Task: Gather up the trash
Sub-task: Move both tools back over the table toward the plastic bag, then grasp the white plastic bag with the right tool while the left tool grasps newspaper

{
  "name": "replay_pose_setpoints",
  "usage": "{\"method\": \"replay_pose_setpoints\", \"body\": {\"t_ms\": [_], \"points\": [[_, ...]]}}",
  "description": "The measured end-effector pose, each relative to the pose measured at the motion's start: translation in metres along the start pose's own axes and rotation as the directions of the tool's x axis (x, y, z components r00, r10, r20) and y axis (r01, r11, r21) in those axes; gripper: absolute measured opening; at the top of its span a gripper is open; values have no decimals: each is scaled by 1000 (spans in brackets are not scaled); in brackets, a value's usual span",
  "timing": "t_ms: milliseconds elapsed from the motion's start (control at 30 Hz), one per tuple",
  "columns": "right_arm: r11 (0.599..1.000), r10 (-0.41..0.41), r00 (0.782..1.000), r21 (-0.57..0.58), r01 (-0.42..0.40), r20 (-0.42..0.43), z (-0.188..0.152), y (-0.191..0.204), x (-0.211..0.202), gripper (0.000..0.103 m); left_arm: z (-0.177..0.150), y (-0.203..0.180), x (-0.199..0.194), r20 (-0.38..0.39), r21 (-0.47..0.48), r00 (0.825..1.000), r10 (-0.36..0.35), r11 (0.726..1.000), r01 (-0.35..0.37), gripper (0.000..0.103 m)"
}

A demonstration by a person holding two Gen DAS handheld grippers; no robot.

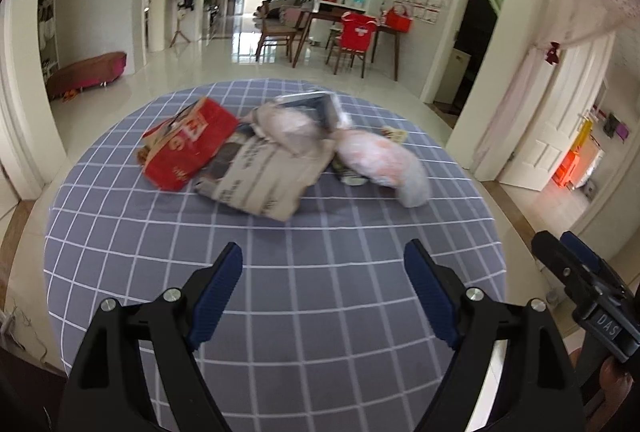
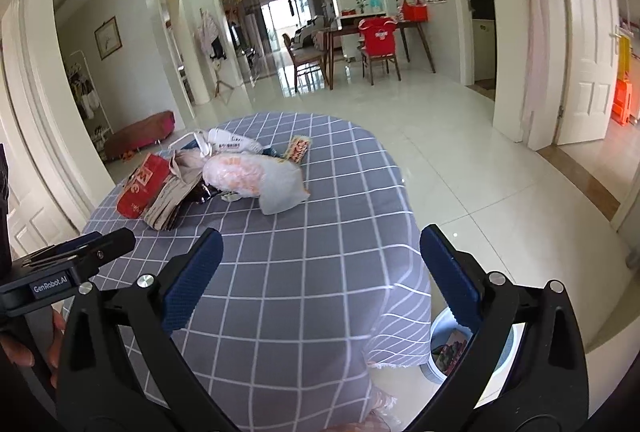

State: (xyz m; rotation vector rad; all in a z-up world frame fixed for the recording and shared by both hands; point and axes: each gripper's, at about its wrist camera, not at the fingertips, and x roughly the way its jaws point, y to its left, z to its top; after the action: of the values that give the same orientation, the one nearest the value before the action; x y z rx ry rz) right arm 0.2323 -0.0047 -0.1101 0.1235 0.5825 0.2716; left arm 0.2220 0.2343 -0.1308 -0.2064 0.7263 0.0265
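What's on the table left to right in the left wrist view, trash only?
red paper bag → printed paper bag lying flat → white plastic bag with orange contents. The crumpled bag and box behind the middle overlap the others, so I left them out. Both tongs are open, holding nothing.

cloth (image 1: 280, 272): grey-blue, white grid lines
bag (image 1: 188, 148): red, pale lettering (toward the table's left edge)
paper (image 1: 264, 176): beige, dark print
wrap (image 2: 256, 176): translucent white over orange-pink
packet (image 2: 298, 149): orange-and-cream print
pads (image 2: 192, 280): dark blue, dotted texture
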Motion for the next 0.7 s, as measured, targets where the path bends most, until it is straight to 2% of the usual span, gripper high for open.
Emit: {"method": "replay_pose_setpoints", "body": {"t_ms": [167,333,500,700], "points": [[999,-3,999,-42,1,-35,4,13,23,97,4,18,16,-27,-31,1000,8,999,-9,81],[997,2,998,-79,-7,-68,10,22,51,97,12,26,29,-35,-22,999,25,999,-26,81],[990,-4,995,-140,-10,-96,24,36,82,97,28,20,49,-44,82,996,72,994,-68,81],[963,5,990,-267,-44,-143,37,56,124,97,38,5,84,-83,230,986,144,965,-122,81]]}}
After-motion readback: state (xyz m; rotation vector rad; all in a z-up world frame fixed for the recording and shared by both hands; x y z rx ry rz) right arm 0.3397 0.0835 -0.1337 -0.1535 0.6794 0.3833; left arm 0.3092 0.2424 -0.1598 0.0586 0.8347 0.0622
